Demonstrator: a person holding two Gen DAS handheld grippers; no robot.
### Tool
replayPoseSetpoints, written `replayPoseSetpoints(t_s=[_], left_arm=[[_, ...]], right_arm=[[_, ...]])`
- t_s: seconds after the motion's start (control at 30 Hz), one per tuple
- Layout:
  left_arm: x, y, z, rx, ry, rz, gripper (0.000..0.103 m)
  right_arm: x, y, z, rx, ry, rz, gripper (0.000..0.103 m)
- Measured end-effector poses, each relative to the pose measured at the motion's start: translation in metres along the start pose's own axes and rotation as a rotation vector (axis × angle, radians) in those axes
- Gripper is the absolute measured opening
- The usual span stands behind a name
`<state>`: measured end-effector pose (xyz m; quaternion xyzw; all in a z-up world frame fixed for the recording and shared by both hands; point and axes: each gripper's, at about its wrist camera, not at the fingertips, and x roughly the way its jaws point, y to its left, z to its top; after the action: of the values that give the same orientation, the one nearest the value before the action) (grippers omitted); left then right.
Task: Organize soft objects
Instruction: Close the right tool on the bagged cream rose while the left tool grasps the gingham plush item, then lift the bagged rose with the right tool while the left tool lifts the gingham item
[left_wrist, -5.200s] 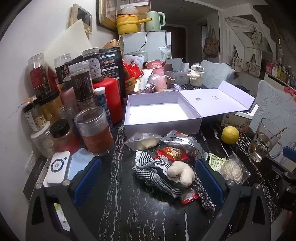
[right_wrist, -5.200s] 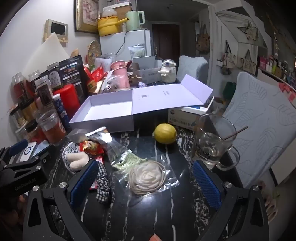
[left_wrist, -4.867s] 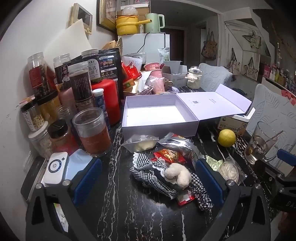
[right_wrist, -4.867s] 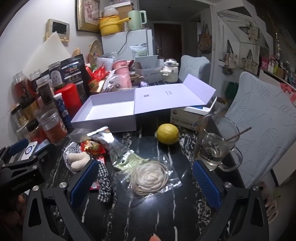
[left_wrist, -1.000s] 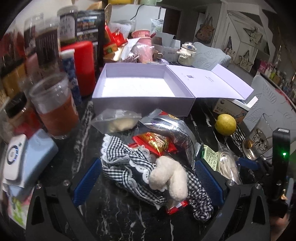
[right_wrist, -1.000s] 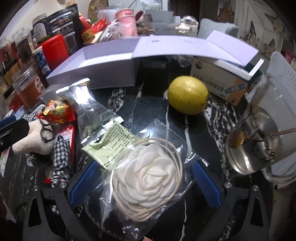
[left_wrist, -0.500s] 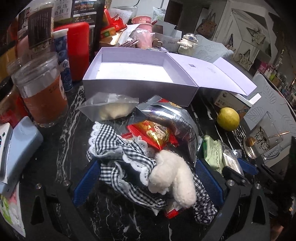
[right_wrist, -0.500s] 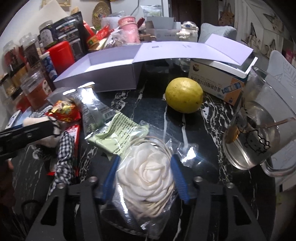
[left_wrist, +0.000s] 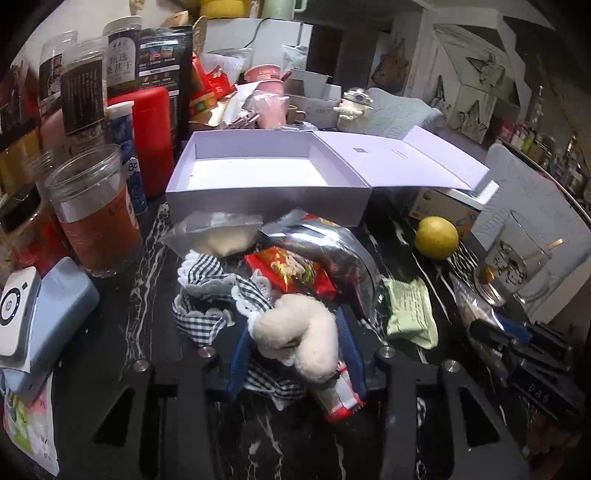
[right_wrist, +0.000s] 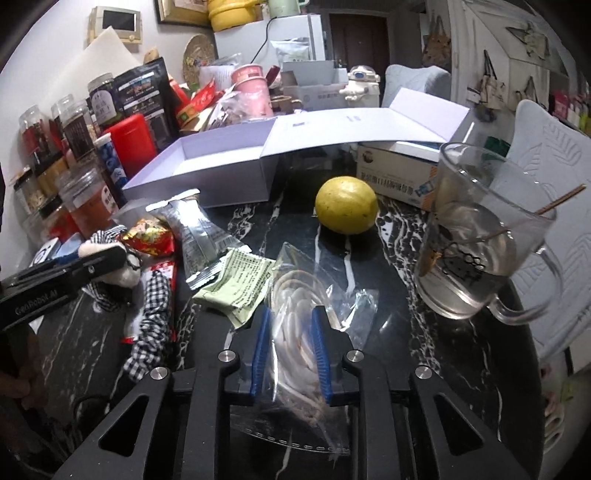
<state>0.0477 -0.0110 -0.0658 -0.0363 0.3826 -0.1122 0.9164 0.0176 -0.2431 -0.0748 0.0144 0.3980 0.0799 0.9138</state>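
My left claw (left_wrist: 293, 350) is pinched on the white plush toy (left_wrist: 295, 338) atop the gingham cloth (left_wrist: 207, 295), my right claw (right_wrist: 290, 341) squeezes the bagged white fabric rose (right_wrist: 295, 332), and either lift risks dragging snack packets (left_wrist: 291, 275) or slipping plastic short of the lavender box (left_wrist: 258, 173).

I see a black marble-veined bench (right_wrist: 424, 369) against a white wall (right_wrist: 48, 48), a white fridge (right_wrist: 266, 40) behind, a dark door (right_wrist: 354, 33), and a pale cushioned chair (right_wrist: 554, 177) at right.
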Motion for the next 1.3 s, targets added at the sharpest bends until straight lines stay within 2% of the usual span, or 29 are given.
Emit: replayPoseSetpoints(t_s=[0.23,0.4,0.57,0.6,0.67,0.7,0.73,0.77,0.8,0.83,0.9,1.0,1.07,1.13,1.2,1.3], left_arm=[[-0.015,0.014,-0.015,-0.003,0.016,0.004,0.042],[-0.033,0.03,-0.03,-0.017,0.026,0.024,0.042],[-0.044,0.045,-0.04,-0.044,0.041,0.034,0.043],[-0.043,0.046,-0.041,-0.052,0.048,0.037,0.046],[-0.034,0.052,-0.042,-0.083,0.091,0.07,0.06],[-0.03,0.053,-0.042,-0.092,0.108,0.082,0.071],[-0.025,0.055,-0.043,-0.104,0.126,0.09,0.072],[-0.021,0.057,-0.044,-0.115,0.131,0.09,0.072],[-0.019,0.057,-0.045,-0.118,0.13,0.093,0.073],[-0.018,0.057,-0.045,-0.119,0.124,0.099,0.073],[-0.017,0.057,-0.044,-0.124,0.12,0.11,0.073],[-0.016,0.057,-0.041,-0.13,0.118,0.12,0.073],[-0.021,0.056,-0.039,-0.124,0.085,0.128,0.073],[-0.028,0.053,-0.036,-0.108,0.049,0.139,0.073],[-0.035,0.053,-0.032,-0.105,0.015,0.147,0.073],[-0.041,0.053,-0.027,-0.103,-0.011,0.163,0.073]], right_arm=[[-0.015,0.009,-0.007,-0.008,-0.014,0.032,0.021],[-0.018,0.029,-0.014,-0.053,-0.015,0.066,0.021],[-0.017,0.048,-0.021,-0.115,-0.01,0.056,0.022],[-0.016,0.051,-0.023,-0.127,-0.011,0.047,0.024],[-0.014,0.057,-0.026,-0.153,-0.008,0.032,0.026],[-0.013,0.06,-0.027,-0.166,-0.006,0.02,0.027],[-0.012,0.061,-0.029,-0.177,-0.004,0.01,0.028],[-0.011,0.064,-0.031,-0.194,0.001,-0.006,0.033],[-0.011,0.064,-0.031,-0.199,0.002,-0.013,0.043],[-0.011,0.063,-0.033,-0.204,0.002,-0.02,0.049],[-0.012,0.06,-0.036,-0.205,0.0,-0.026,0.068],[-0.011,0.055,-0.038,-0.193,0.003,-0.039,0.075],[-0.009,0.051,-0.04,-0.17,0.021,-0.044,0.079],[-0.004,0.045,-0.04,-0.14,0.043,-0.046,0.088],[-0.001,0.041,-0.04,-0.105,0.059,-0.057,0.103],[0.003,0.036,-0.038,-0.055,0.065,-0.077,0.103]])
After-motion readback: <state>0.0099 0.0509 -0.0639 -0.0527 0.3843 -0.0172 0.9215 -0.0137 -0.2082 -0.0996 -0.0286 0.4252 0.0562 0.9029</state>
